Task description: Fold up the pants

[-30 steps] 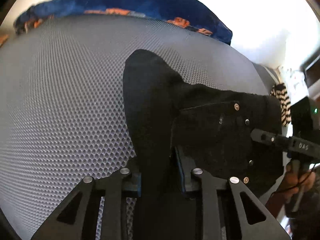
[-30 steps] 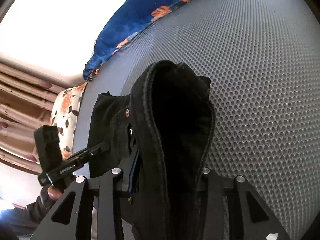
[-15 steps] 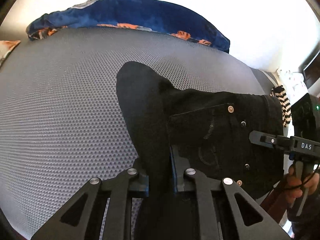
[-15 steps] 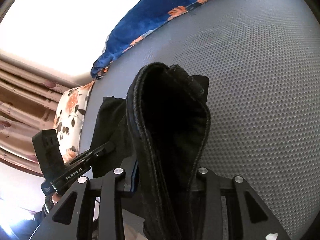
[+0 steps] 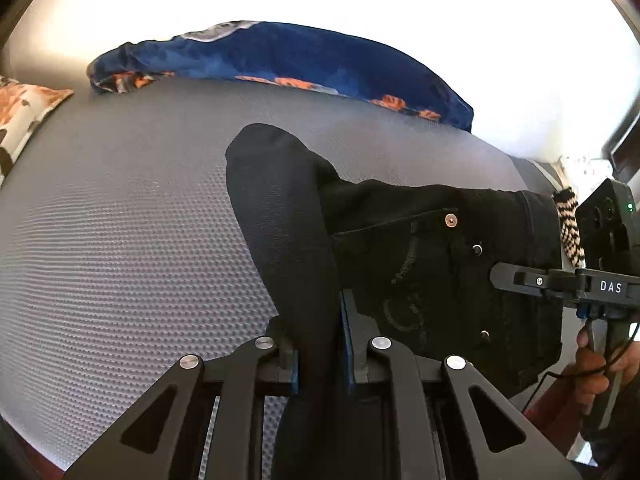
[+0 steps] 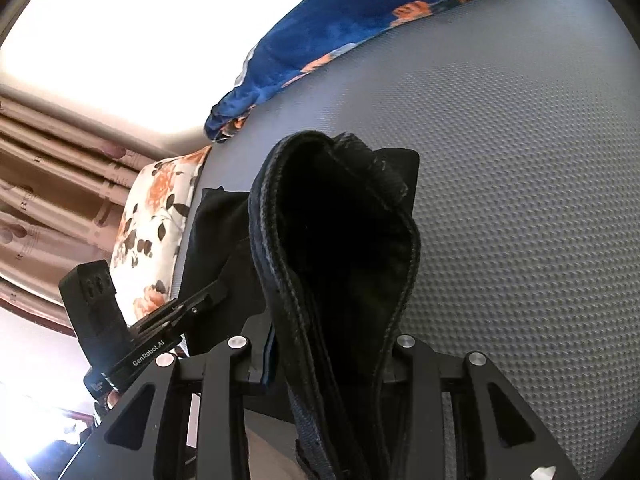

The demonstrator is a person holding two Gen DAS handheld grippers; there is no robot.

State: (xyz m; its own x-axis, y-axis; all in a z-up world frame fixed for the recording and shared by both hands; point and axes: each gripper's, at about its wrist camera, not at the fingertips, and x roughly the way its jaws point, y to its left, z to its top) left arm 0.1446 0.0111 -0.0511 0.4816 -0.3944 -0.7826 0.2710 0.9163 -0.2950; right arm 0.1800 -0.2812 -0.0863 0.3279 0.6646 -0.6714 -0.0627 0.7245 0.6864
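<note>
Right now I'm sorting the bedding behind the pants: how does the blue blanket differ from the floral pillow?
The blue blanket is deep blue with orange patches; the floral pillow is white with orange flowers and dark leaves. The blanket lies bunched along the far edge of the grey mattress, while the pillow sits at the side edge. The blanket spreads long; less of the pillow shows. Both rest on the mattress, apart from the black pants.

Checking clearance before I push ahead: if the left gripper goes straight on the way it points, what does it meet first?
Probably the grey mat; the left gripper is shut on the black pants and tilts down toward it. Depth is hard to judge.
</note>
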